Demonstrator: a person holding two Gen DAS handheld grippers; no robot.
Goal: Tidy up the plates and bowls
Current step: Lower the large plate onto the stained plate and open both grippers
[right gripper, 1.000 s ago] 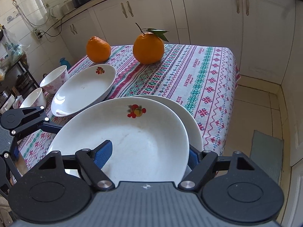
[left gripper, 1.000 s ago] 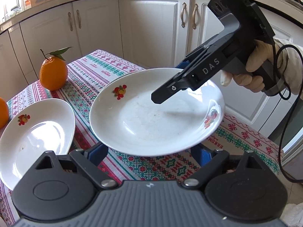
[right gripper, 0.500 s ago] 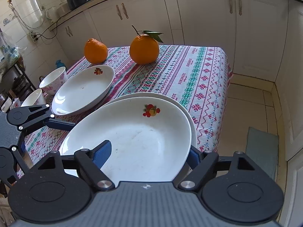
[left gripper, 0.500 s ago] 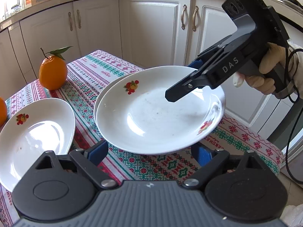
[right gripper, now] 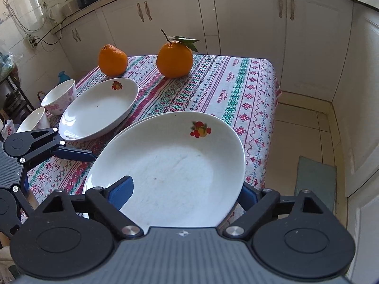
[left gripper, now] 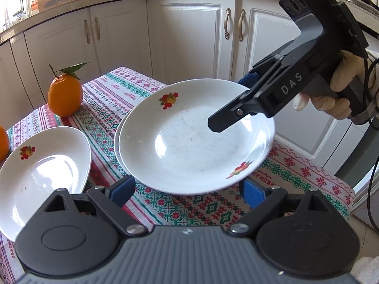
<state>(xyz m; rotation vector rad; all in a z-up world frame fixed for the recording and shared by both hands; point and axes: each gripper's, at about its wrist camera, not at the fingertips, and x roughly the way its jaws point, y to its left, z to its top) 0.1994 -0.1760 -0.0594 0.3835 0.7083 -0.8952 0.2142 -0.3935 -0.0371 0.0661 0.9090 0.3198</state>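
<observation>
A white plate with fruit print point(left gripper: 194, 142) point(right gripper: 175, 172) is gripped at its rim by my right gripper point(right gripper: 184, 191), one finger point(right gripper: 122, 190) over the inside, one under. It hangs just above a second white plate point(left gripper: 117, 139) point(right gripper: 132, 129) on the patterned tablecloth, nearly lined up with it. A third white plate point(left gripper: 40, 168) point(right gripper: 98, 108) lies to the left. My left gripper point(left gripper: 187, 191) is open and empty, close to the held plate's near rim. It also shows in the right wrist view point(right gripper: 71, 152).
Two oranges point(right gripper: 174, 59) point(right gripper: 112, 59) stand at the table's far side. Two small bowls point(right gripper: 59, 95) point(right gripper: 34, 122) sit at the left end. White cabinets point(left gripper: 189, 37) surround the table. The table's edge point(right gripper: 272, 118) drops to a tiled floor.
My right gripper has carried the held plate leftward and down over the second plate, turning it so its fruit print moved round. The left gripper has stayed put.
</observation>
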